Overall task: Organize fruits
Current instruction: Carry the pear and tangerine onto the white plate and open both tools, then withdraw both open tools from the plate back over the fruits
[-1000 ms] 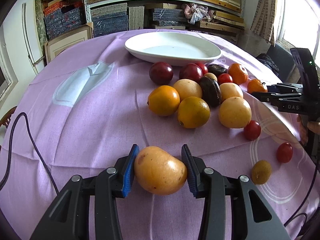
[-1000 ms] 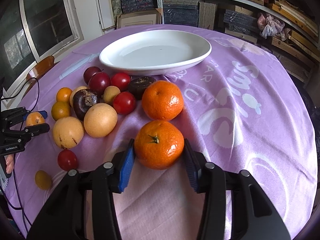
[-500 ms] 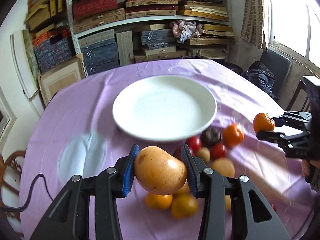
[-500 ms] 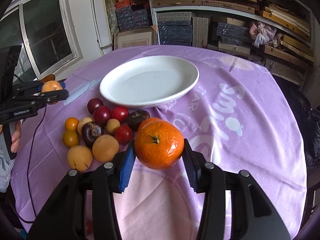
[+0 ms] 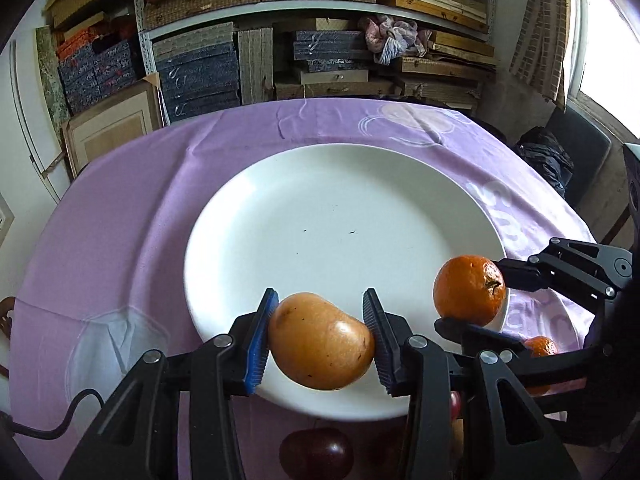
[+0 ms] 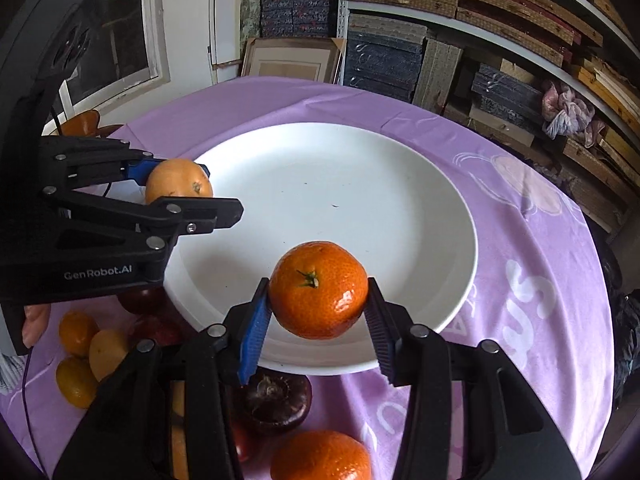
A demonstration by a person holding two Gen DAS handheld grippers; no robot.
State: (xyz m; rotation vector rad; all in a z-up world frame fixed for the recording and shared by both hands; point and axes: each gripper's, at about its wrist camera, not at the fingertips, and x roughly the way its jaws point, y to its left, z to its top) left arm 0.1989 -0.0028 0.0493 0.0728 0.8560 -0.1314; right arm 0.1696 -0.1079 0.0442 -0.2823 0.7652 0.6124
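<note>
My left gripper (image 5: 318, 338) is shut on a yellow-orange mango-like fruit (image 5: 320, 340) and holds it above the near rim of the empty white plate (image 5: 340, 224). My right gripper (image 6: 316, 320) is shut on an orange tangerine (image 6: 318, 290) above the plate's (image 6: 360, 200) near edge. In the left wrist view the tangerine (image 5: 470, 290) hangs over the plate's right rim. In the right wrist view the yellow fruit (image 6: 178, 180) sits over the plate's left rim.
The plate lies on a purple tablecloth (image 5: 120, 208). Loose fruit lies in front of it: a dark fruit (image 6: 276, 400), another tangerine (image 6: 320, 456), small yellow fruits (image 6: 80, 360), a dark red plum (image 5: 316, 454). Shelves of stacked boxes (image 5: 320, 40) stand behind the table.
Both grippers lifted their fruit off the cloth and moved forward over the plate. The plate now fills both views and the fruit pile has dropped below the grippers.
</note>
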